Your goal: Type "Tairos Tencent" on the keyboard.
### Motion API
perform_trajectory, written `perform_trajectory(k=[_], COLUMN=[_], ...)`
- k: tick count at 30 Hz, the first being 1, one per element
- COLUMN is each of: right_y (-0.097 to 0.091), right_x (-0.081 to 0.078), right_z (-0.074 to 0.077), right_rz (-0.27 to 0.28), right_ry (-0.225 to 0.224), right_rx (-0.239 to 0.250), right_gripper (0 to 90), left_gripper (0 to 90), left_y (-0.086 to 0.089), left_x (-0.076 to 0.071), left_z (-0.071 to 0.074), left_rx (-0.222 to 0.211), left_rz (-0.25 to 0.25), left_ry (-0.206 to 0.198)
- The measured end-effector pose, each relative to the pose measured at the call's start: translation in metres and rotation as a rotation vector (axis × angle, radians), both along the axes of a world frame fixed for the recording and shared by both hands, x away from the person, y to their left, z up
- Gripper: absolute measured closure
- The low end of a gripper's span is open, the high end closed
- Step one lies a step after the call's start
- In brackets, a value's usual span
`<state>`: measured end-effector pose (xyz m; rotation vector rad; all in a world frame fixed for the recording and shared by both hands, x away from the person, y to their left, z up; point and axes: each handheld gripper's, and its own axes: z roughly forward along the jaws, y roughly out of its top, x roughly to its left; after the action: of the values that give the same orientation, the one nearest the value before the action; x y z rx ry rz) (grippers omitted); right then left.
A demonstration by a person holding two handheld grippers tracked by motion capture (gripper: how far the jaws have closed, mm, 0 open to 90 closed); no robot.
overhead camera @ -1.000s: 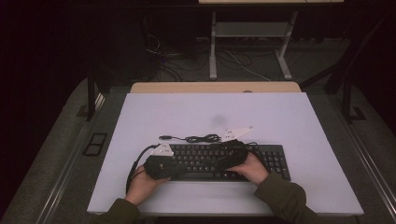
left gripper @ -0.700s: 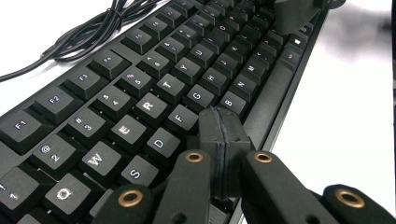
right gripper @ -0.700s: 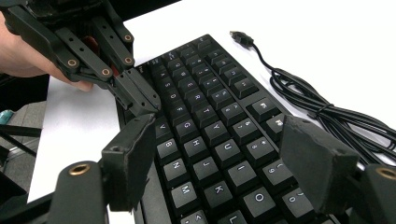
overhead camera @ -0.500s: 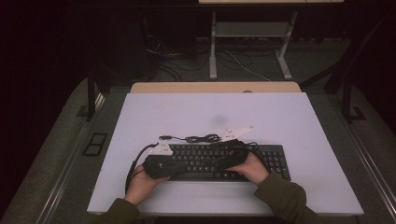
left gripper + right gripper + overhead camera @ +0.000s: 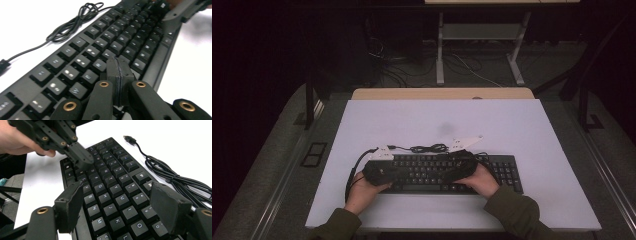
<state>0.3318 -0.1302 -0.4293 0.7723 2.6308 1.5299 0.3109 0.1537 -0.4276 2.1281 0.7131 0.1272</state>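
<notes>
A black keyboard lies near the front edge of the white table. Its black cable is coiled just behind it, and the USB plug lies loose on the table. My left gripper hovers low over the keyboard's left half, its jaws shut with nothing between them, the tips just above the keys. My right gripper stands open over the middle keys with its pads apart and only keys between them. The left gripper's shut tip shows ahead of it.
White table surface stretches behind and to both sides of the keyboard. The cable runs along the keyboard's far edge. A wooden strip borders the table's back, with a metal stand and floor cables beyond in the dark.
</notes>
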Motion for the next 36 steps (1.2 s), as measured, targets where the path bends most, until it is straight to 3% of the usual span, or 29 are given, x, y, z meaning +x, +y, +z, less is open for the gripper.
perform_trajectory(k=[11, 36], right_y=[0.0, 0.0], right_x=[0.0, 0.0], right_z=[-0.001, -0.001], right_rz=[0.001, 0.0], right_ry=[0.002, 0.003], right_rx=[-0.003, -0.002], right_gripper=[26.9, 26.9], left_gripper=[89.2, 89.2], left_y=[0.004, 0.0], left_x=[0.014, 0.017], left_z=[-0.002, -0.008], left_rx=[0.0, 0.019], left_rz=[0.047, 0.041], left_ry=[-0.009, -0.001])
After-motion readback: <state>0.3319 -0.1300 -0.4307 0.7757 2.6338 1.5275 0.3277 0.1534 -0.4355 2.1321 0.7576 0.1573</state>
